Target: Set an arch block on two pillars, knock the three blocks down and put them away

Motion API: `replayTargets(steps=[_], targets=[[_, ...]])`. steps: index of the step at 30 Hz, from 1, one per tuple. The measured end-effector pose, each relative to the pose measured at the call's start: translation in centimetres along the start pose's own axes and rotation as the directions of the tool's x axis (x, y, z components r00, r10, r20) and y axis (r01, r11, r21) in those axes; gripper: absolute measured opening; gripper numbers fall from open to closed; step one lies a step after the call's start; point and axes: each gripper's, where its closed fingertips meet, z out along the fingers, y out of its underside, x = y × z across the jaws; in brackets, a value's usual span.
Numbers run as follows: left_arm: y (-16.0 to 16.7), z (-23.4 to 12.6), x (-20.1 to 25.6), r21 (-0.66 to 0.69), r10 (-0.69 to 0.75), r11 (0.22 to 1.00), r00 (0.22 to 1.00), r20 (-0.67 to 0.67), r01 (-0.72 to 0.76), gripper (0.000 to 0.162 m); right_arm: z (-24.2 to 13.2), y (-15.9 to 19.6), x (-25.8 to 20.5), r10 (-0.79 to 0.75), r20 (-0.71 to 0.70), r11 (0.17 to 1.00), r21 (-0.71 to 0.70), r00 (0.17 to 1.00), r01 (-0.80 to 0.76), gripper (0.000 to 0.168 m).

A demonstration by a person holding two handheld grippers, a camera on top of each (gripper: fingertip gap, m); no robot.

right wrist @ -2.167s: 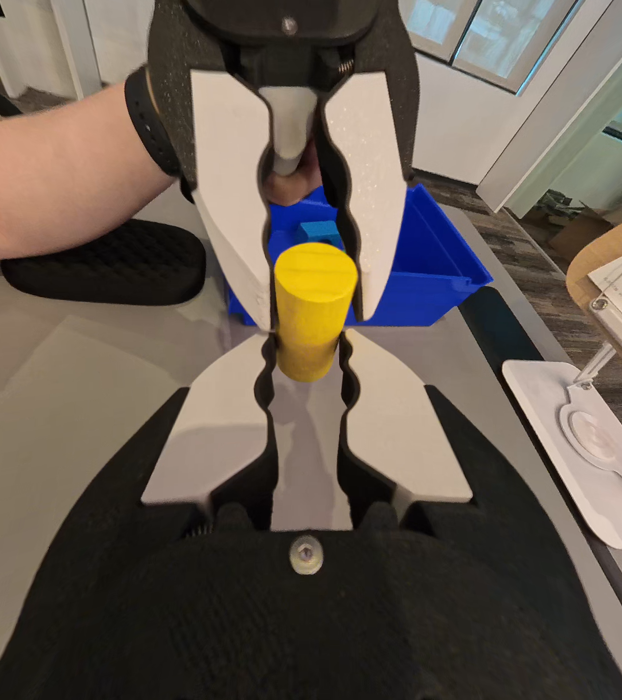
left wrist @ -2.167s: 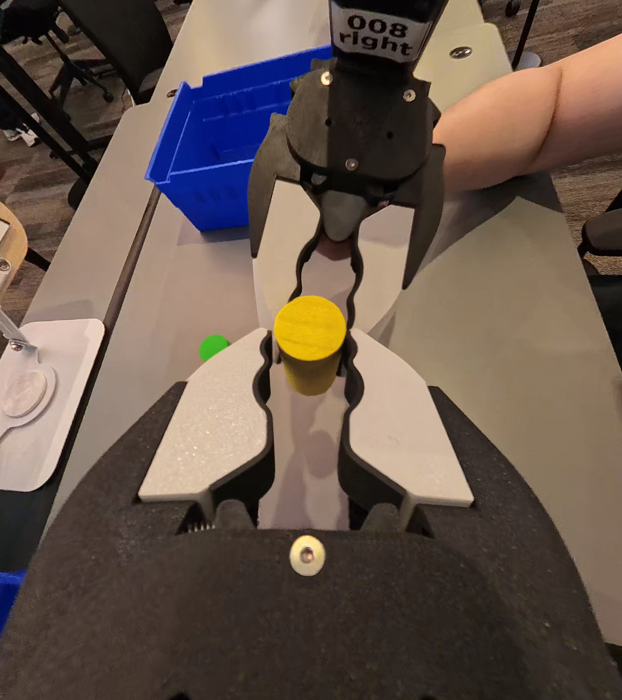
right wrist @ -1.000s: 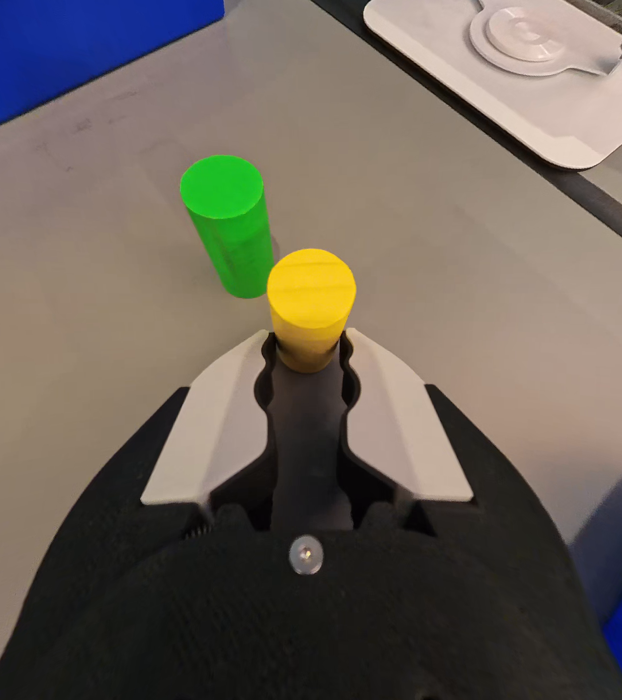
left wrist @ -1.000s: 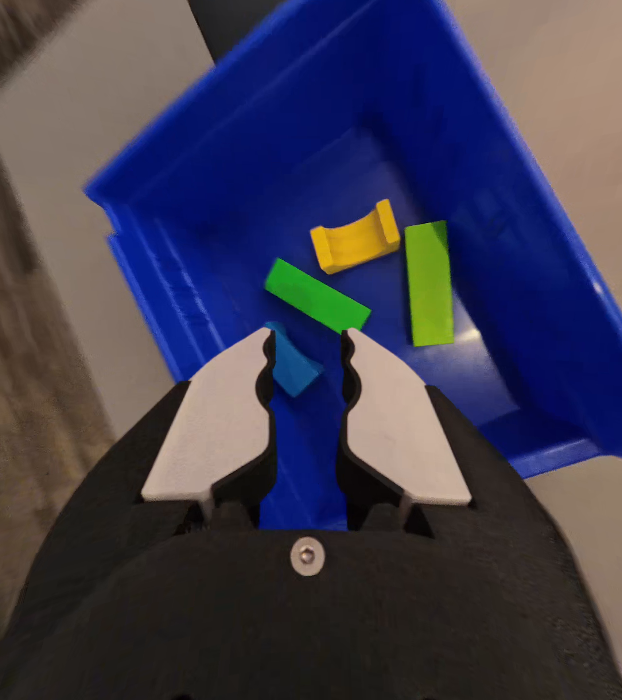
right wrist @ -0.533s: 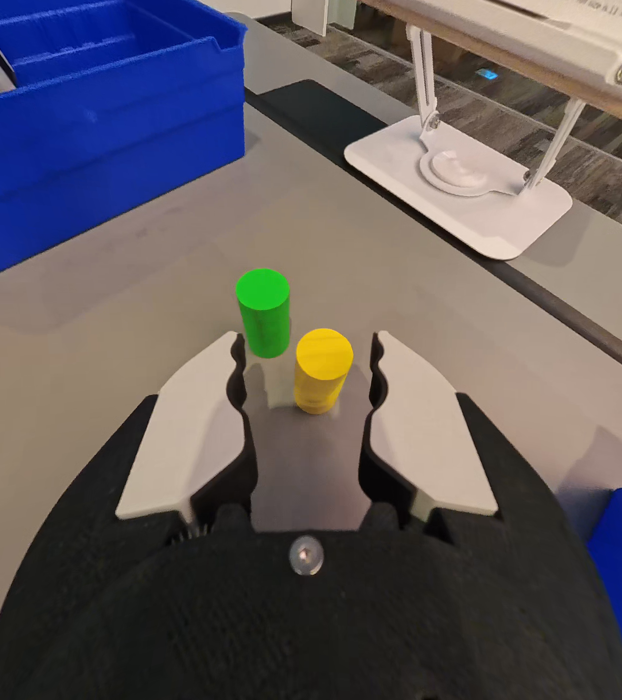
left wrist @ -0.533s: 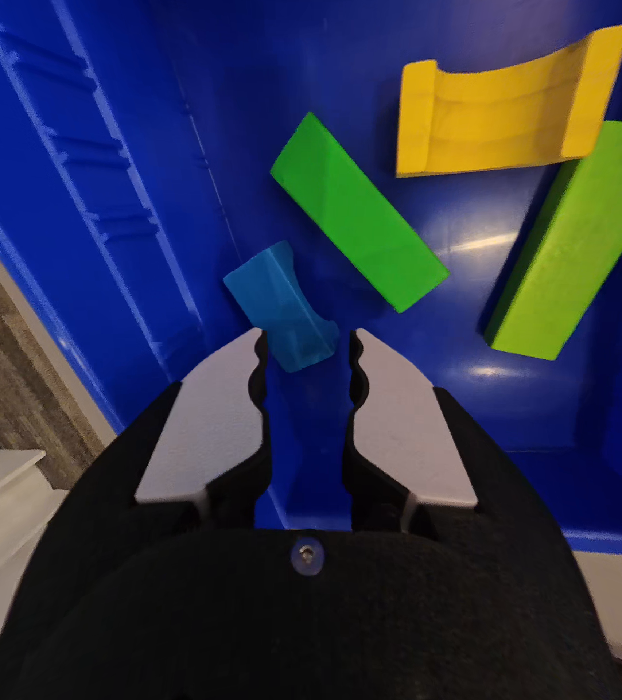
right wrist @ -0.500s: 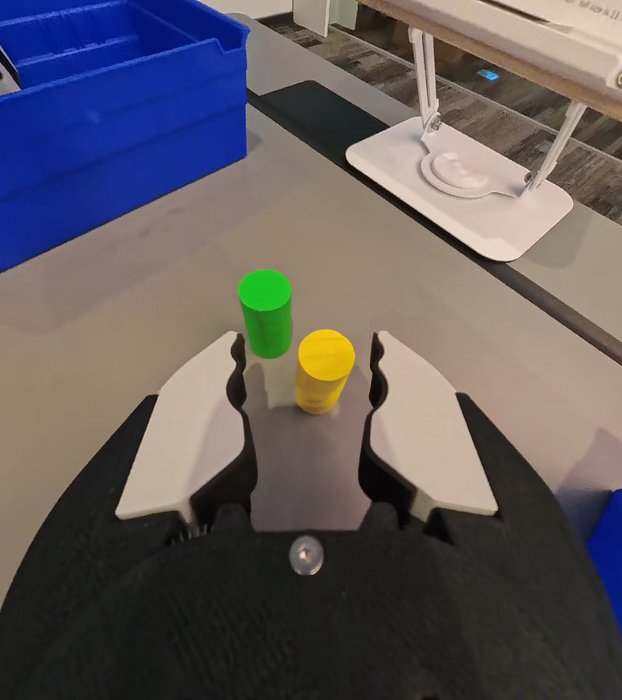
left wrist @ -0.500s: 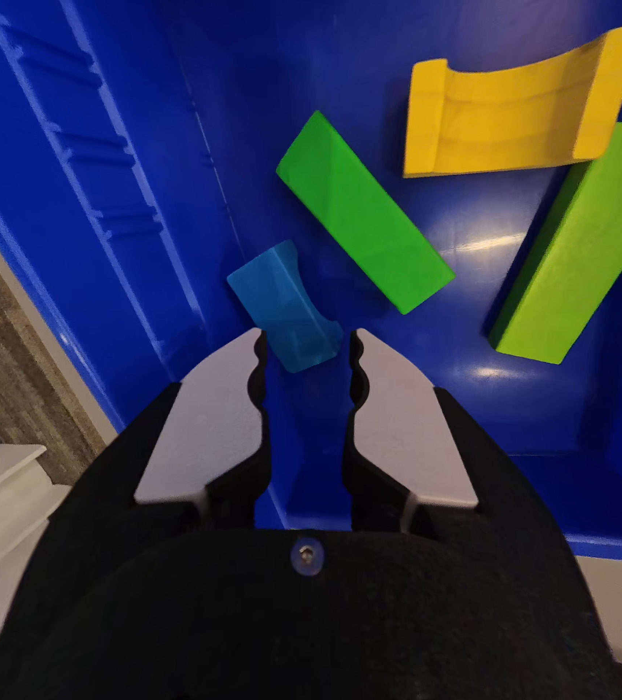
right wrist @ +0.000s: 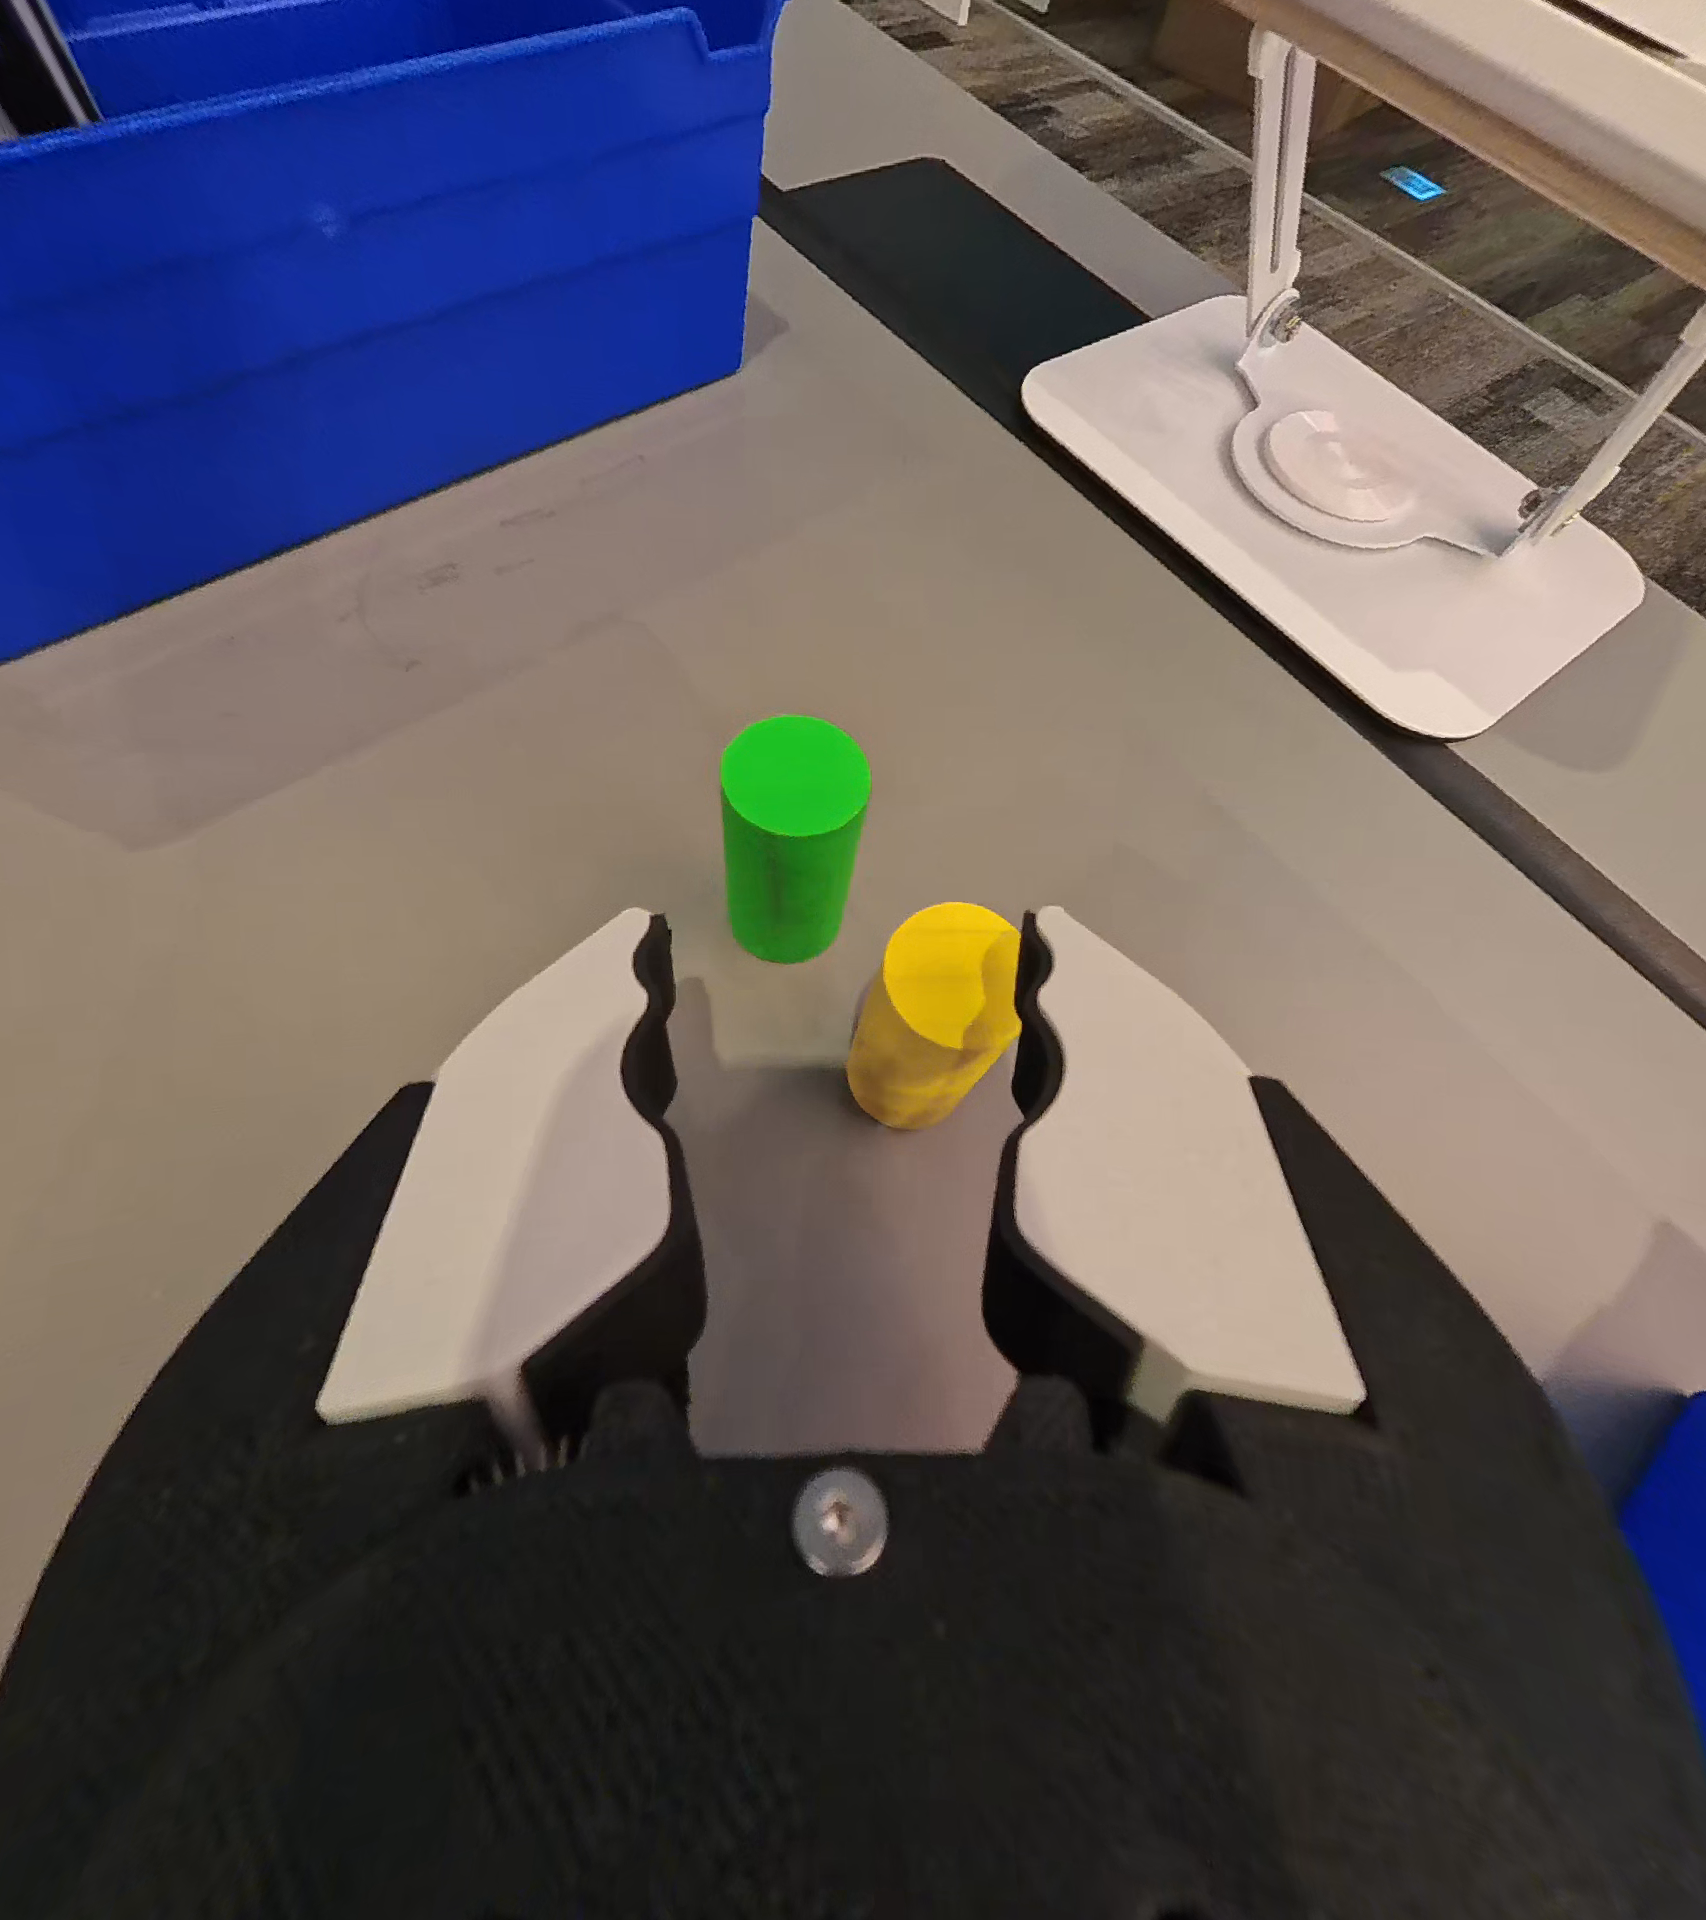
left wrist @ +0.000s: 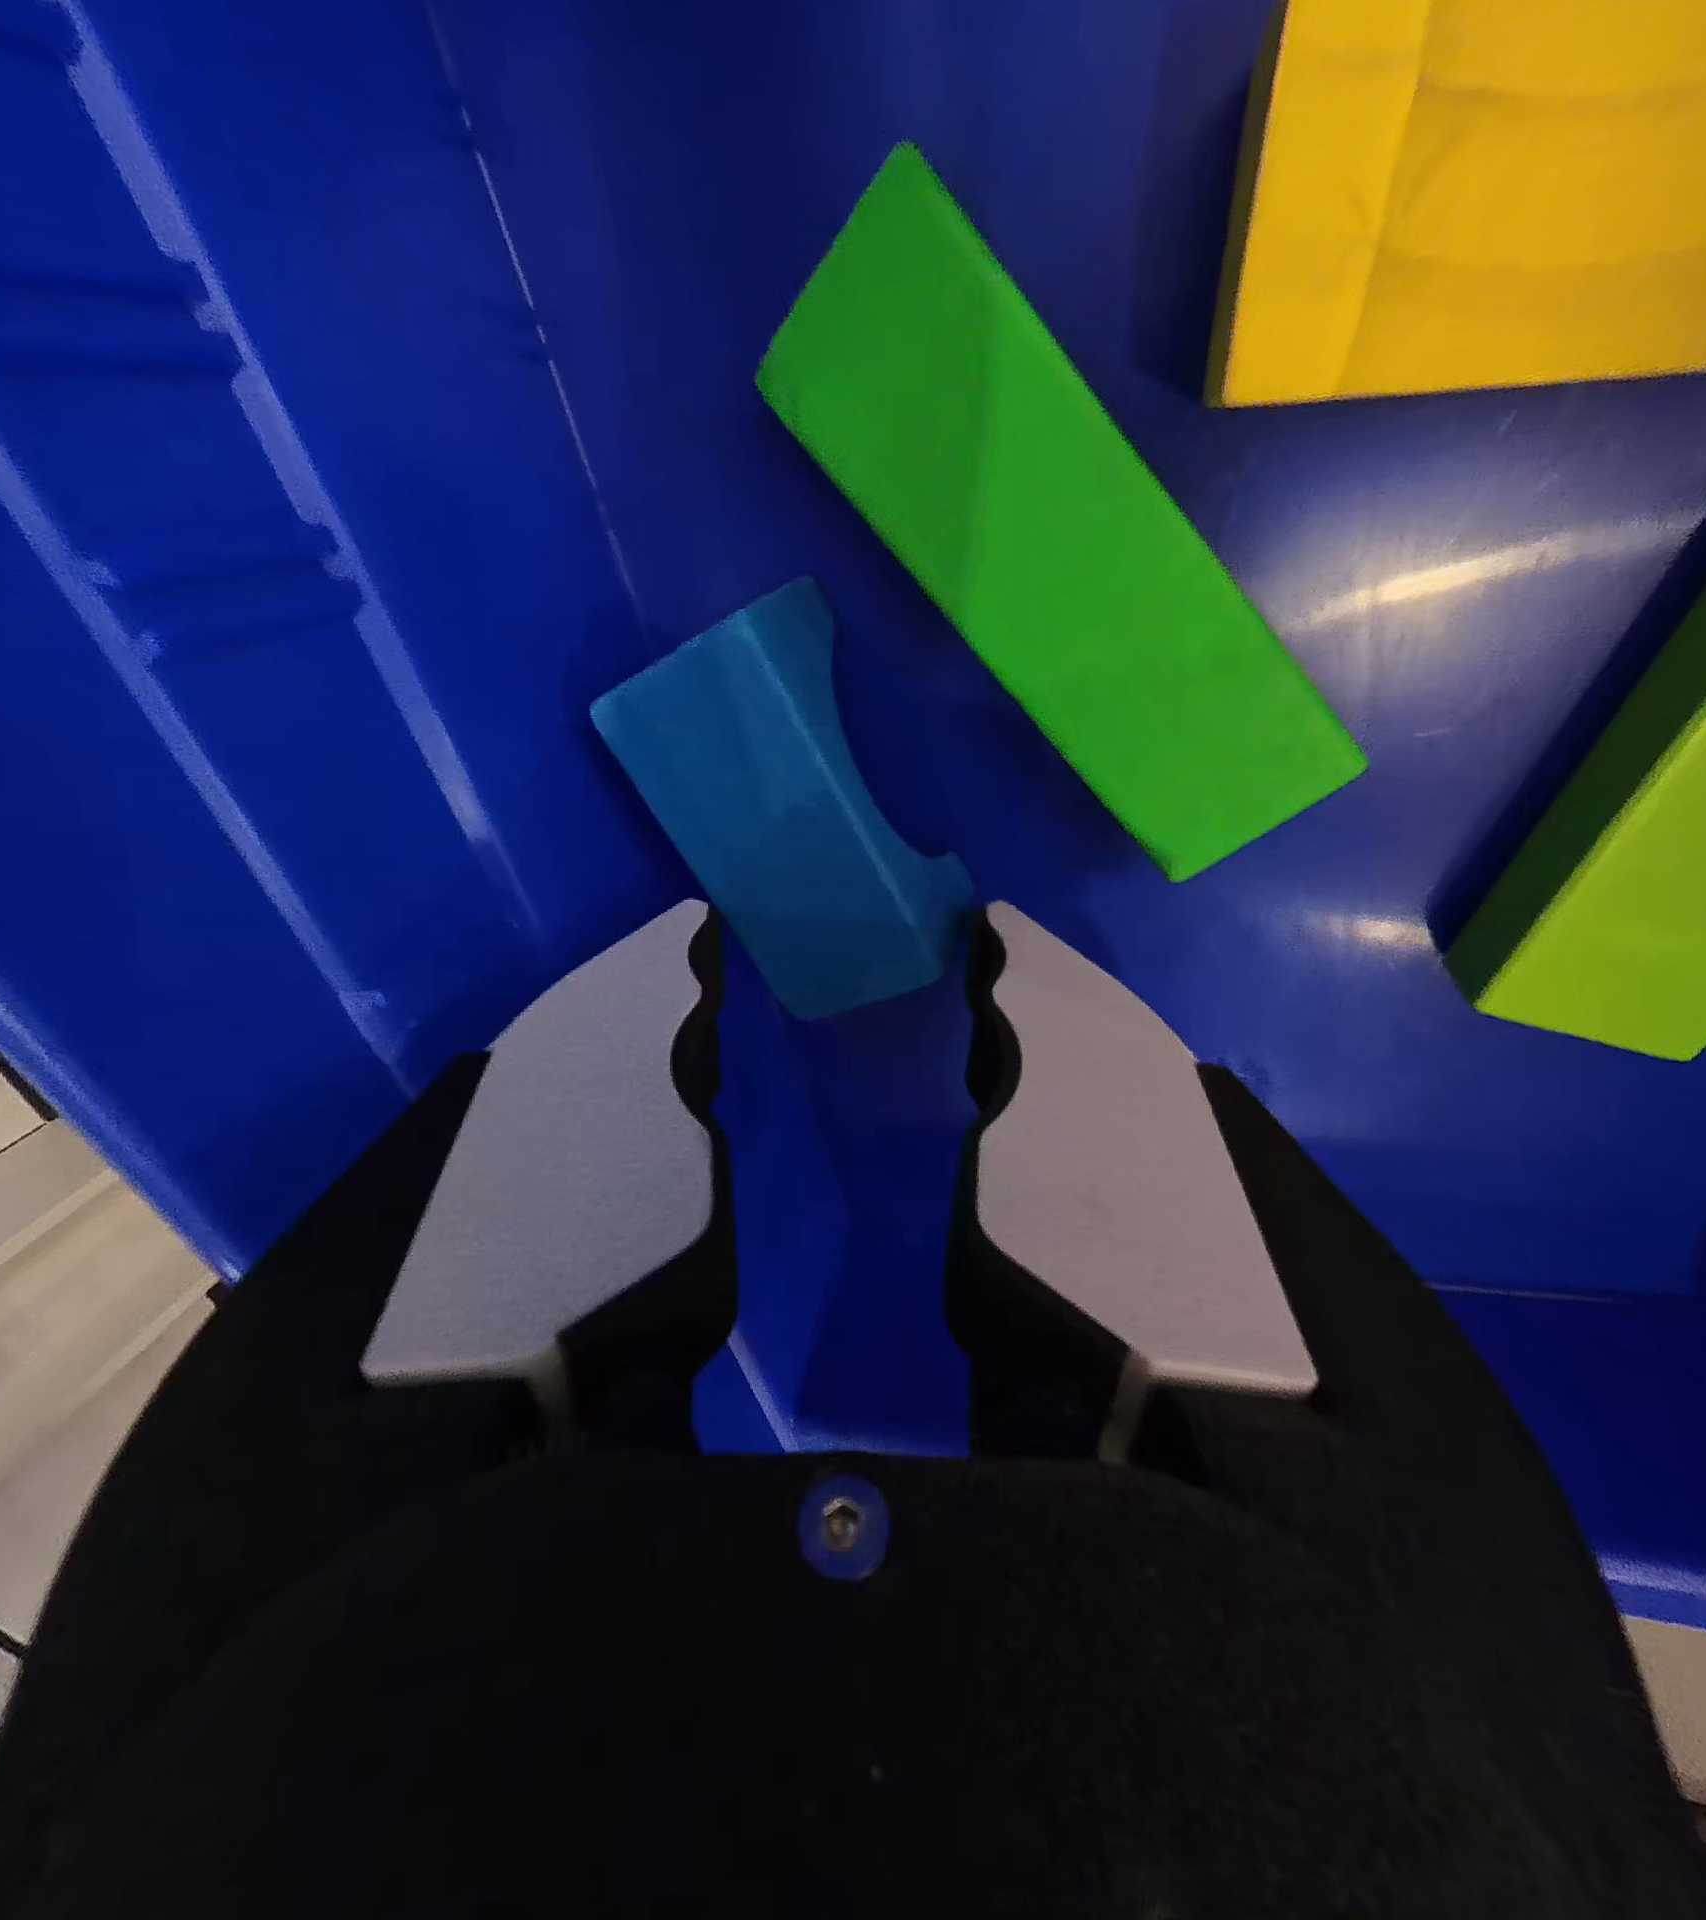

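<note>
Writing nowhere on blue arch block [left wrist: 795, 821]

Both units same build: left gripper [left wrist: 838, 920] and right gripper [right wrist: 844, 925] have matte black, rounded, textured bodies with one silver screw centred near the fingers. Fingers [right wrist: 516, 1164] are flat light-grey wedges with wavy black inner pads. Possibly a small spring at the right unit's left finger base, too dark to confirm.

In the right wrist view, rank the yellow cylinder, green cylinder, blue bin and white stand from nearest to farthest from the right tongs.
1. Yellow cylinder, between the open right tongs, by the right tip.
2. Green cylinder, just ahead.
3. Blue bin (far left) and white stand (far right): too close to call.
</note>
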Motion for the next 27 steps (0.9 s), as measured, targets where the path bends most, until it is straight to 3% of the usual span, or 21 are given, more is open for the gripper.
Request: replayTargets(steps=[7, 15, 18, 21, 23, 25, 27], targets=[[-0.7, -1.5, -0.6, 0.083, 0.023, 0.996, 1.0, -0.015, -0.022, 0.043, -0.2, -0.4, 0.0, -0.022, -0.01, 1.0, 0.005, 1.0, 0.022, 0.065], [0.7, -8.4, 1.2, 0.304, 0.16, 0.946, 0.979, -0.125, -0.116, 0.043, -2.7, -3.7, 0.8, -0.053, -0.093, 0.989, 0.133, 0.994, 0.065, 0.065], [1.5, -12.4, 4.2, 0.451, 0.321, 0.867, 0.931, -0.176, -0.213, 0.042, -4.9, -6.5, -0.3, -0.131, -0.089, 0.961, 0.234, 0.987, 0.149, 0.065], [2.8, -17.1, 8.4, 0.608, 0.506, 0.73, 0.844, -0.177, -0.31, 0.021, -6.9, -8.7, -4.6, -0.276, 0.066, 0.91, 0.339, 0.959, 0.238, 0.064], [4.2, -19.6, 11.7, 0.681, 0.633, 0.627, 0.757, -0.163, -0.378, 0.016, -8.0, -9.2, -7.6, -0.363, 0.175, 0.881, 0.385, 0.915, 0.276, 0.064], [4.7, -20.4, 13.6, 0.695, 0.677, 0.572, 0.73, -0.099, -0.436, 0.014, -8.1, -9.3, -9.1, -0.391, 0.204, 0.868, 0.406, 0.897, 0.286, 0.064], [4.5, -19.0, 14.3, 0.626, 0.675, 0.592, 0.737, -0.042, -0.507, 0.013, -7.2, -8.4, -9.9, -0.396, 0.239, 0.88, 0.374, 0.887, 0.292, 0.064]])
